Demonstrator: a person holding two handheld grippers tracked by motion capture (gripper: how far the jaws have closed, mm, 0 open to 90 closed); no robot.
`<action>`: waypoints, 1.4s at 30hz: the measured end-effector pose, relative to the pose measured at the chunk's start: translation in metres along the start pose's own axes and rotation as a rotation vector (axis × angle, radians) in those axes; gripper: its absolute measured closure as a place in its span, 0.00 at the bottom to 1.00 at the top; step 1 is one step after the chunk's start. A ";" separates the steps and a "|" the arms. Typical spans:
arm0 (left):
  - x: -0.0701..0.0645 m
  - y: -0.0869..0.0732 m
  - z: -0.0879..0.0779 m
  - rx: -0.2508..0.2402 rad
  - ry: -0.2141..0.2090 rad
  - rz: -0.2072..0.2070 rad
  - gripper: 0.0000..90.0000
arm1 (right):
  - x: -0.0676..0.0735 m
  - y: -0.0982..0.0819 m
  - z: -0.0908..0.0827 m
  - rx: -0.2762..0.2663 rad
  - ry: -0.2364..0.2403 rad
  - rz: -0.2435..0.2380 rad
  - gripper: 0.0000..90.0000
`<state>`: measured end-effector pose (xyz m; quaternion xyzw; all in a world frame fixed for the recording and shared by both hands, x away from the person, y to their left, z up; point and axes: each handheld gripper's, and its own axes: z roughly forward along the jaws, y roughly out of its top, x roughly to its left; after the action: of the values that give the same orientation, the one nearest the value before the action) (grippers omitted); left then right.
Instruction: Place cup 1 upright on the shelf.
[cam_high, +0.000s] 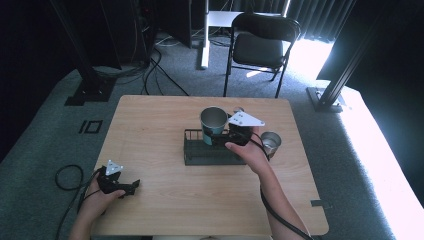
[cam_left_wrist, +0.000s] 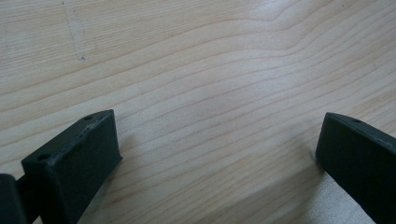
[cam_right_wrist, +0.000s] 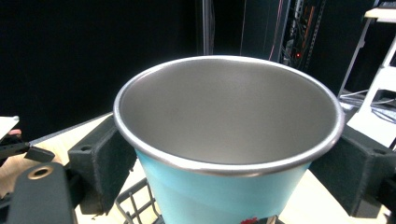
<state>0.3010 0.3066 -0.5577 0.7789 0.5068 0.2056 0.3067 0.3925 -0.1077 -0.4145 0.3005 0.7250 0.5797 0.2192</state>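
Tool in the person's right hand (cam_high: 220, 136), a black two-jaw gripper, pinches a teal metal cup with a bare steel inside (cam_right_wrist: 229, 140) by its sides, one jaw pressed on each flank just under the rim. In the high view that cup (cam_high: 213, 121) is held over the far left part of a dark wire dish rack (cam_high: 200, 152), which sits right of the middle of the light wooden counter (cam_high: 150, 140). The cup stands upright, its long axis vertical, mouth open upward and base toward the rack. It seems to be in transit at the rack, either being set in or lifted out; I cannot tell which. Next comes a steady vertical move, keeping the cup level so its base clears the wires. A small steel cup (cam_high: 270, 141) stands just beside the rack's right end. The left tool (cam_high: 131, 188) rests near the counter's near left corner, jaws spread wide over bare wood, holding nothing.
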 end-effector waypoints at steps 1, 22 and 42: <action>0.000 0.000 0.000 0.000 0.000 0.000 0.00 | 0.001 -0.002 0.003 0.002 0.002 0.003 0.14; 0.000 0.000 0.000 -0.001 0.000 -0.001 0.00 | 0.021 -0.032 0.051 0.060 -0.003 0.008 0.14; 0.000 0.000 0.000 0.001 0.000 -0.001 0.00 | 0.028 -0.052 0.062 0.085 -0.003 0.024 0.14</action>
<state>0.3008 0.3065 -0.5577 0.7789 0.5073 0.2051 0.3066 0.4042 -0.0525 -0.4787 0.3189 0.7449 0.5508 0.2003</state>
